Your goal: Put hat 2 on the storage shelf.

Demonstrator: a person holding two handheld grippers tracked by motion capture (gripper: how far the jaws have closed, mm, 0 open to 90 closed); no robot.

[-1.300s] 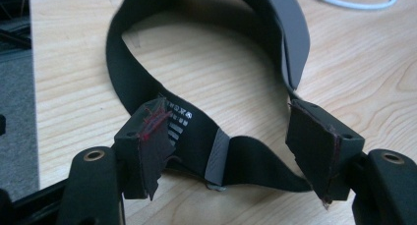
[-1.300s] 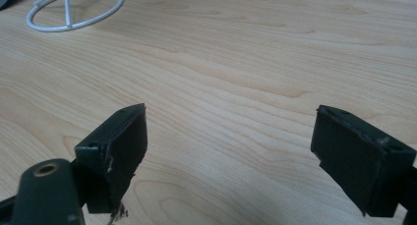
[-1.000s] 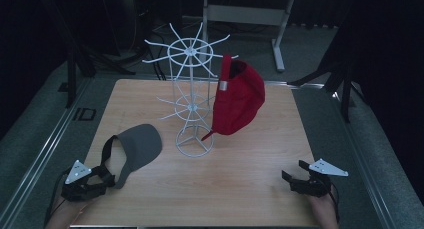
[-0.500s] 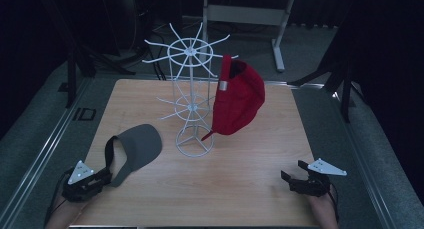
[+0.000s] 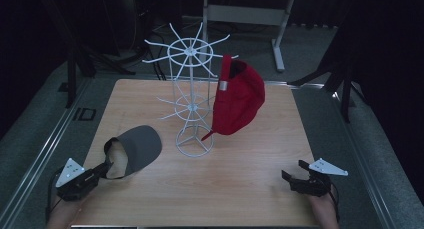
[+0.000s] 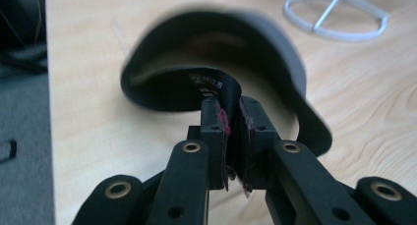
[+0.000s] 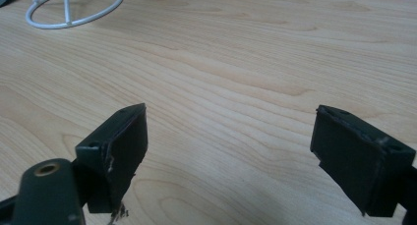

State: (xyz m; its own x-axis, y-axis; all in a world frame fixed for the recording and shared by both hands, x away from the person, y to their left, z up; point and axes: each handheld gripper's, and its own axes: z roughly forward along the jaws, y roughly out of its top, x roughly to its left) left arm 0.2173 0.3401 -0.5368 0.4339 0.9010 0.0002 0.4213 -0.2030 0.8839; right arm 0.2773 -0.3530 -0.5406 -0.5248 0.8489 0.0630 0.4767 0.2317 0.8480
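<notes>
Left gripper (image 6: pixel 231 119) has just closed its fingers on the grey cap (image 5: pixel 135 149)'s thin rear strap, lower left: light, floppy fabric; right gripper (image 7: pixel 231 156) gapes.

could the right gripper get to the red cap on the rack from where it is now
Probably yes. The right gripper sits open near the table's front edge, with bare wood between it and the red cap, which hangs on the near right side of the white rack, facing it.

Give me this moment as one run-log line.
left gripper: jaws just closed, shut on grey visor strap | right gripper: open, holds nothing | red cap: hanging on white rack
</notes>
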